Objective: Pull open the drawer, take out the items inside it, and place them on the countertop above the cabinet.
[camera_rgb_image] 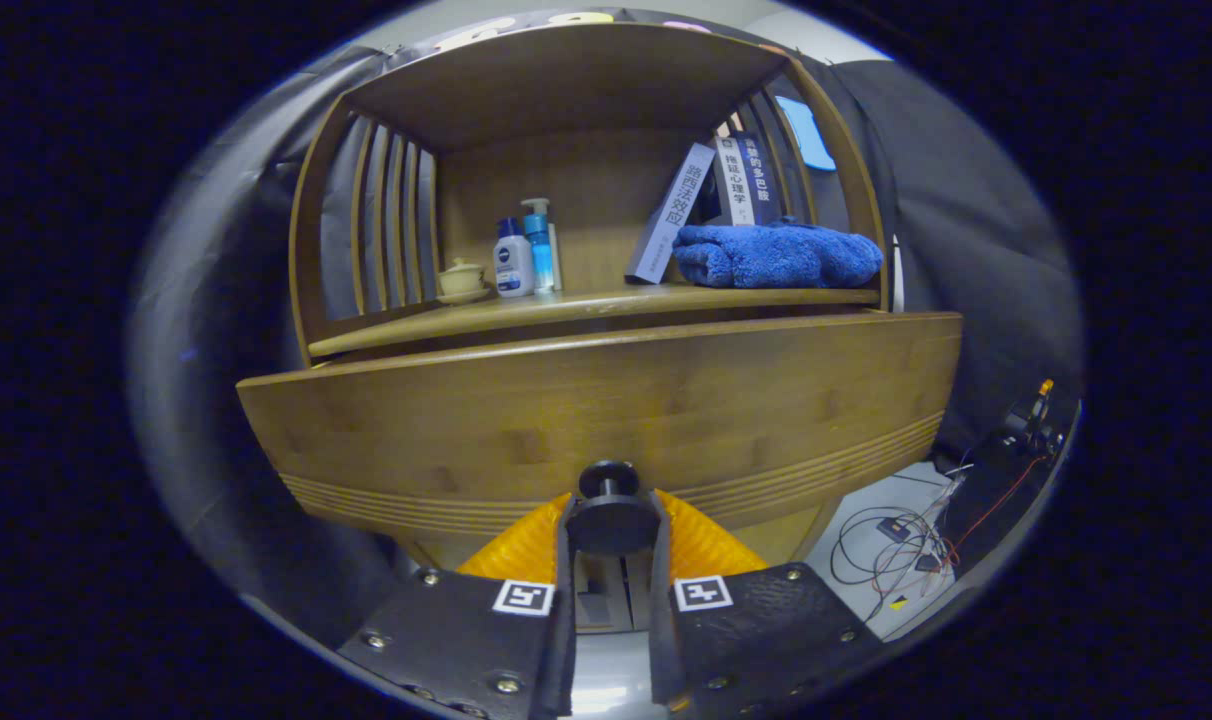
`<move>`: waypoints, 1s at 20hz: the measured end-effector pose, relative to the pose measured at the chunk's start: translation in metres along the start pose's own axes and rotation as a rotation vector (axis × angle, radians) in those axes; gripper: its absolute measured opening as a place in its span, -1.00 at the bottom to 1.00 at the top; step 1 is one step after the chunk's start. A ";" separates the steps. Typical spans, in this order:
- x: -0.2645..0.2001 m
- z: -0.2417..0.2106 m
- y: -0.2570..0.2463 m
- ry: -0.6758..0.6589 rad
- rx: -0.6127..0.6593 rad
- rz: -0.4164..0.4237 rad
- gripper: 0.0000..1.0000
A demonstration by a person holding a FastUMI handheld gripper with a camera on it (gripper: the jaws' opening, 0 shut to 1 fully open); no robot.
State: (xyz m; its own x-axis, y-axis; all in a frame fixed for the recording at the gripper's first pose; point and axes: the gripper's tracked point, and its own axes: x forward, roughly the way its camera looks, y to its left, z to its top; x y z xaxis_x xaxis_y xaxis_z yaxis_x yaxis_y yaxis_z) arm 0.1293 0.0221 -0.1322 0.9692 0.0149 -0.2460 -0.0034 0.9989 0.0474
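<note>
**Tool on the drawer knob, drawer front not yet drawn far**

You faced a wooden cabinet (606,230) of warm, bamboo-like grain, with slatted sides and a curved top over an open shelf. Its shelf board served as the tabletop (586,305) where the drawer's contents were meant to go. Below it the drawer (606,410) showed as a broad, smooth front with fine grooved lines along its lower edge; its top edge sat proud of the tabletop's front, so it looked at most slightly open, and nothing inside it could be seen.

On the tabletop, to the far right, lay a folded blue towel (778,255), thick and fluffy, with two books (706,200) leaning behind it. To the left stood two plastic bottles (524,258), one a pump bottle, and beside them a small pale lidded cup (462,277) on a saucer.

Loose cables (891,545) trailed on the floor to the near right of the cabinet.

Smallest and nearest was the round dark knob (610,500), a disc on a short stem at the drawer's lower middle. Your tool (611,540) had its two fingers drawn in against either side of that knob, pinching it.

The step in hand appeared to be the pull. Your next move likely called for a straight draw back toward you, level with the drawer's run, keeping the grip firm so the smooth round knob did not slip out.
</note>
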 end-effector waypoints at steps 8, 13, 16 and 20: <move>-0.043 -0.011 -0.003 -0.013 -0.022 0.018 -0.41; -0.062 -0.017 -0.005 -0.014 -0.036 0.024 -0.41; -0.075 -0.021 -0.005 -0.026 -0.036 0.022 -0.41; -0.090 -0.029 -0.007 -0.024 -0.037 0.035 -0.41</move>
State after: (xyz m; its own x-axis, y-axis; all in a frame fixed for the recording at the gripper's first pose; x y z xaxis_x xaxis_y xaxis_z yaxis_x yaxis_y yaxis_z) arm 0.0346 0.0156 -0.1388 0.9740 0.0493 -0.2213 -0.0461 0.9987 0.0196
